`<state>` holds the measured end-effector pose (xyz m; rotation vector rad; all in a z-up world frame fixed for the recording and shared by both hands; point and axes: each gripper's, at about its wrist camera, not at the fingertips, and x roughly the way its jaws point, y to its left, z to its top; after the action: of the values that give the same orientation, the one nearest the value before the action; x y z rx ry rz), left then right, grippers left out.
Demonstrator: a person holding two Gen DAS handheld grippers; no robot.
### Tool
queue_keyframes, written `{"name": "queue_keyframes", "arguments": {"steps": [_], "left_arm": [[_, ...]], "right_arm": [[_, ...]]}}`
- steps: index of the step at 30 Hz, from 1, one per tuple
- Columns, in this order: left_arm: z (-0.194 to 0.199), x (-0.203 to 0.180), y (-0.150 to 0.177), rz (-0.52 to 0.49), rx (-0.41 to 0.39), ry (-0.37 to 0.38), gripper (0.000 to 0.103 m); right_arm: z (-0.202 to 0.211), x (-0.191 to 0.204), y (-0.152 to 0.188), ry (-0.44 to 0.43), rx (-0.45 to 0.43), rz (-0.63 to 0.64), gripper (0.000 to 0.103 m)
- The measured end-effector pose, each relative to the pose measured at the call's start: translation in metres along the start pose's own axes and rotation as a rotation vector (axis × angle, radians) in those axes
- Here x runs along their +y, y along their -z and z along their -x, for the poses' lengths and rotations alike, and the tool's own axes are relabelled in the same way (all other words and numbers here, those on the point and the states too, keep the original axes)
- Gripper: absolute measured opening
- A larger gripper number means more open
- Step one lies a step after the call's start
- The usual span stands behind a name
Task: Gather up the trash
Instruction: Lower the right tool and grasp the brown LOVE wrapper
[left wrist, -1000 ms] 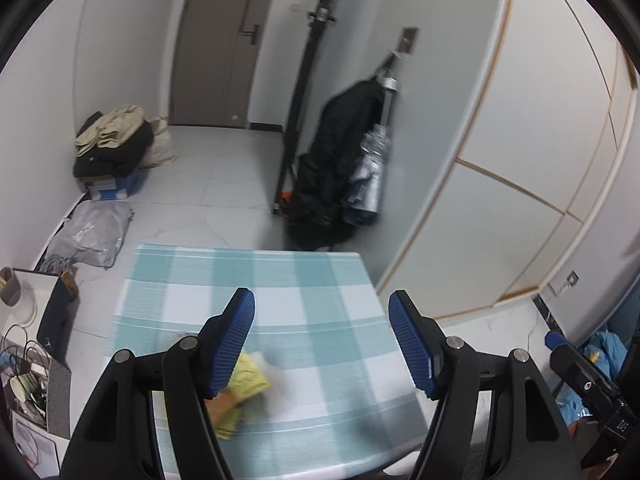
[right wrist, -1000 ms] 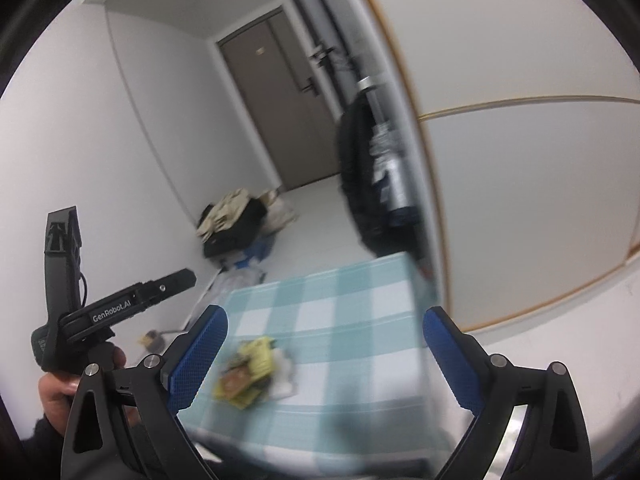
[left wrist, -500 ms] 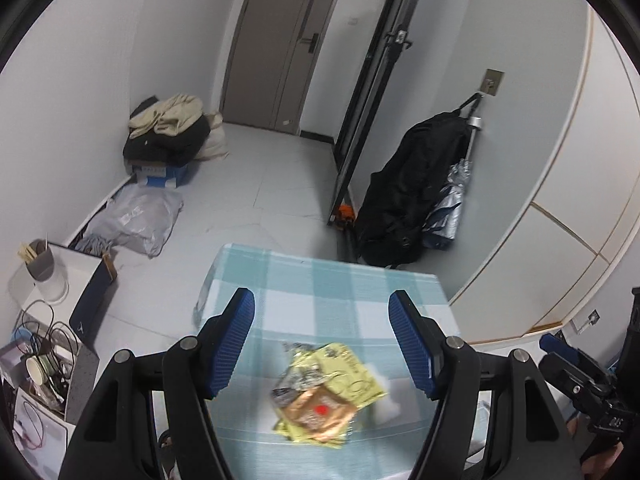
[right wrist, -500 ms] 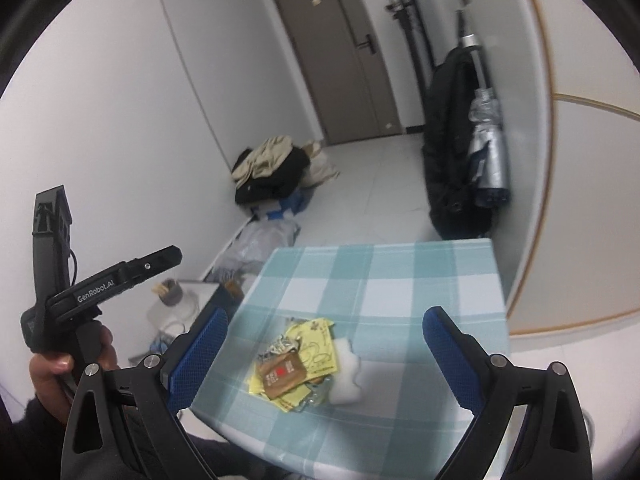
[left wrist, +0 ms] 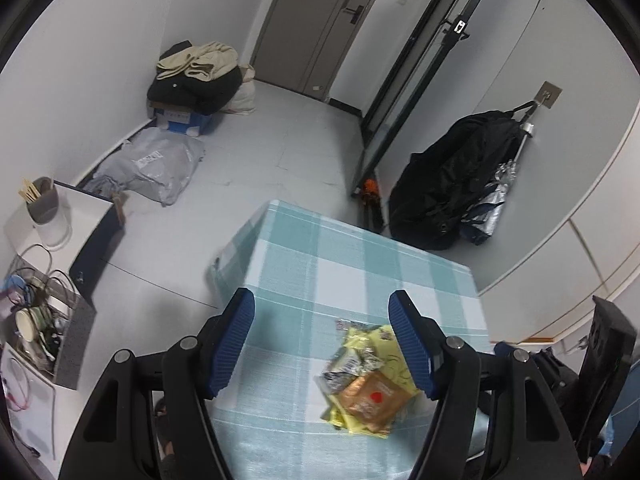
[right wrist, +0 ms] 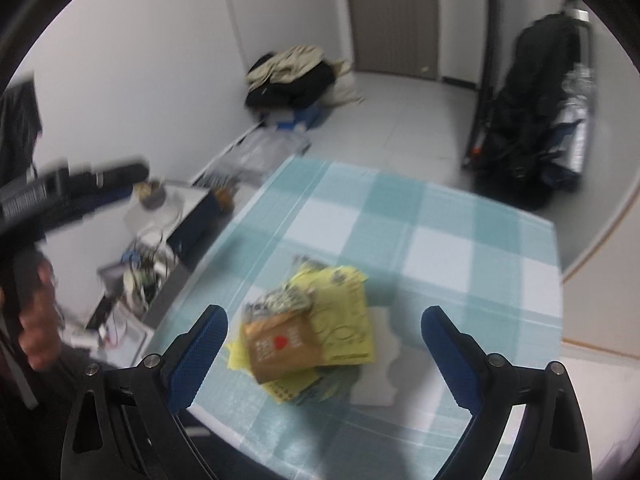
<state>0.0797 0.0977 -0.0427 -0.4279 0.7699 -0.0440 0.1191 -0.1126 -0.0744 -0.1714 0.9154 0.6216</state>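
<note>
The left tool [left wrist: 322, 342] hangs above the surface [left wrist: 320, 264] with its blue pads spread apart and nothing between them. The trash [left wrist: 366, 376], a loose heap of yellow wrappers with a brown packet on top, lies on the checked cloth below the tool's right pad [left wrist: 412, 348], which covers the heap's right edge in this view; whether pad and heap touch cannot be told. The left pad [left wrist: 230, 346] stands well clear of the heap, over the surface's left edge.

The right tool [right wrist: 324, 354] is also apart and empty, tilted down at the same trash [right wrist: 308, 328]. Here the heap sits between the two pads and slightly past their tips, closer to the left pad [right wrist: 198, 356] than to the right one. A white sheet [right wrist: 380, 364] lies under the heap's right side. This view is blurred, so no finer detail shows.

To the left of the right tool, a hand [right wrist: 38, 320] grips the left tool's handle.

Beyond the surface are the floor [left wrist: 288, 148], a grey bag [left wrist: 156, 164], a pile of clothes [left wrist: 200, 76] on a blue box, and a dark coat [left wrist: 452, 184] hanging on the right wall. A door [left wrist: 316, 24] closes the far end.
</note>
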Motion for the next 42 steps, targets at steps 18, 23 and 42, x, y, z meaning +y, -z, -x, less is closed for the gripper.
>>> {"name": "queue_keyframes", "arguments": {"steps": [18,23,42], "left_arm": [[-0.010,0.020,-0.003,0.080,0.048,-0.009,0.066],[-0.013,0.019,-0.003,0.076,0.056,-0.016,0.066],[-0.018,0.023,0.002,0.074,0.067,-0.069,0.066]], "right_arm": [[-0.085,0.038,0.019,-0.002,0.274,0.172,0.076],[-0.087,0.044,0.023,0.015,0.276,0.214,0.076],[-0.077,0.045,0.027,0.005,0.238,0.206,0.046]]}}
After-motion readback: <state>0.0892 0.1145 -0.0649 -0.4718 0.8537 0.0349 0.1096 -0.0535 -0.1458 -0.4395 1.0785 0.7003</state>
